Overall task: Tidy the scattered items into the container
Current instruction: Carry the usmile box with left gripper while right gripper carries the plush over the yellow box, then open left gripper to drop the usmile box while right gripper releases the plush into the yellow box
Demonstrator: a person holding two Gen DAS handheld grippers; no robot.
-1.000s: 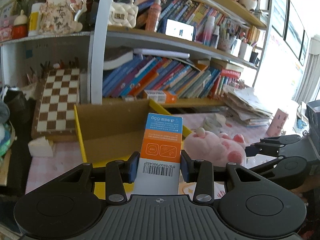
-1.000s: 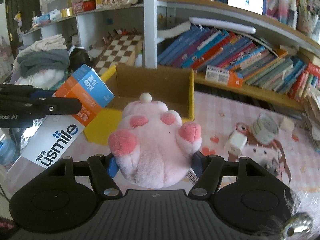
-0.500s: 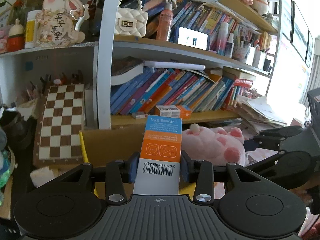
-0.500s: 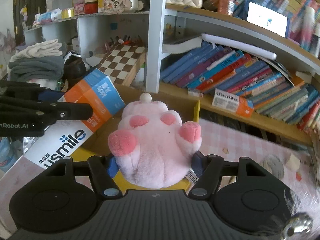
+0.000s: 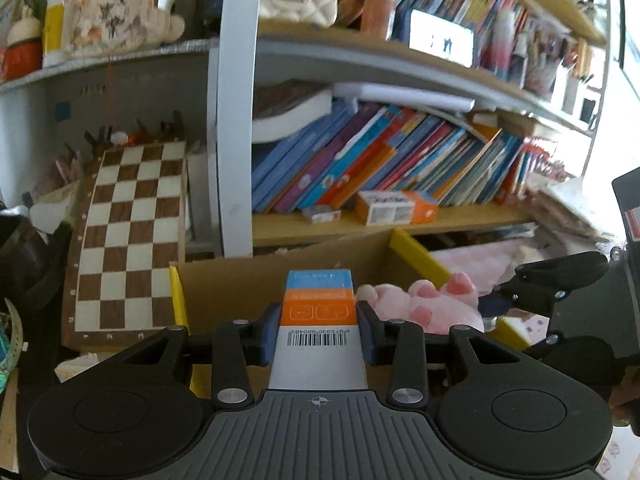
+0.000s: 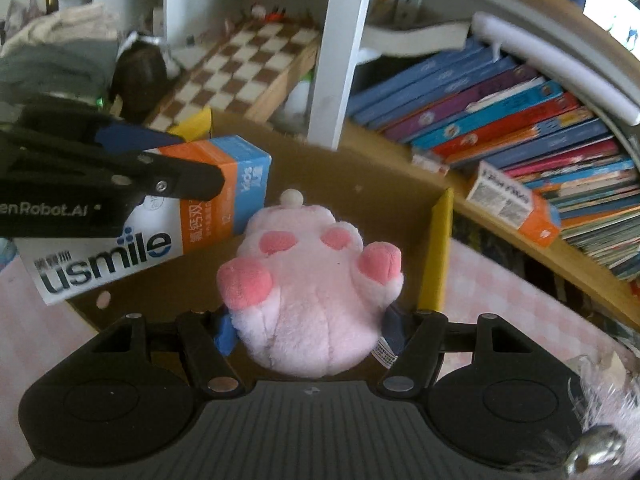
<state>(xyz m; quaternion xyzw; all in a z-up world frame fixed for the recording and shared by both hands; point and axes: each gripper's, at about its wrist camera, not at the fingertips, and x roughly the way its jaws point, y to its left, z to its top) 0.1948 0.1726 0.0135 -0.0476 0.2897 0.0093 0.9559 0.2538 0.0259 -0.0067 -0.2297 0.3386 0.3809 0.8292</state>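
The left gripper (image 5: 318, 334) clamps a white, orange and blue toothpaste carton (image 5: 318, 322); the right gripper (image 6: 308, 330) squeezes a pink plush toy (image 6: 310, 292). Both hang over the open brown cardboard box with yellow flaps (image 6: 372, 208).

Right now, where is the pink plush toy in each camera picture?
Left wrist view: the pink plush toy is right of centre, beside the toothpaste box.
Right wrist view: the toy fills the middle, gripped by the right gripper.
Shared landmark: the cardboard box behind it.

Pink plush toy (image 6: 312, 300), orange-blue-white toothpaste box (image 5: 319, 312), brown-and-white checkered board (image 5: 128, 236)
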